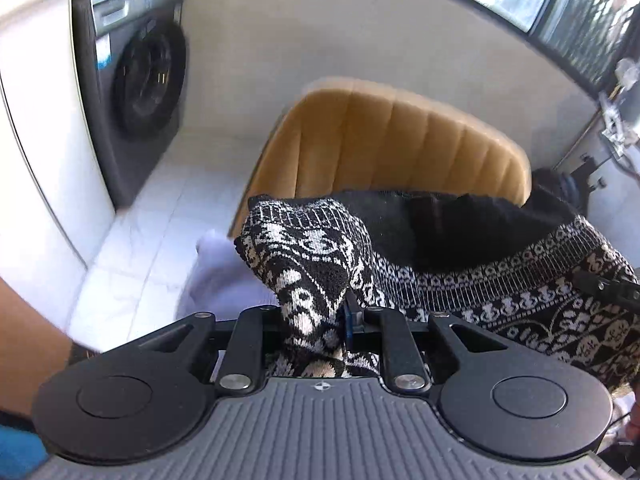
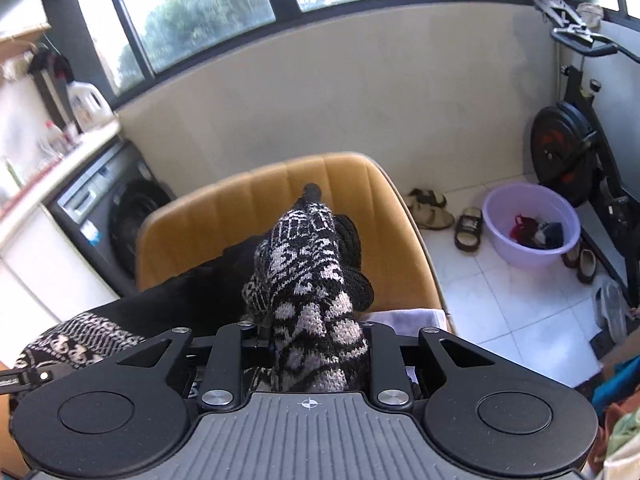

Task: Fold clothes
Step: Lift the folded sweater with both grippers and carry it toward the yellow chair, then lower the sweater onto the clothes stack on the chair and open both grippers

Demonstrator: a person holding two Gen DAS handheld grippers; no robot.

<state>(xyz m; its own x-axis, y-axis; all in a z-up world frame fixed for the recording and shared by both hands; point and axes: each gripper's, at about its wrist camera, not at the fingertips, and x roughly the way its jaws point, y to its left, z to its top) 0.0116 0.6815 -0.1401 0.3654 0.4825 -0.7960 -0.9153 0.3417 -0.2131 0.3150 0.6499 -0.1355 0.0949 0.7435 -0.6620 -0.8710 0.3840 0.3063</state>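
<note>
A black-and-white patterned knit garment hangs stretched between my two grippers, in front of a mustard-yellow chair. My left gripper is shut on one bunched edge of the knit. My right gripper is shut on another bunched edge of the same knit garment, which drapes over its fingers and hides them. The right gripper's body shows at the right edge of the left wrist view. The garment's black inner side sags between the grippers.
A dark front-loading washing machine stands at the left by a white cabinet. A white cloth lies on the chair seat. A purple basin with clothes, sandals and an exercise bike stand on the tiled floor at right.
</note>
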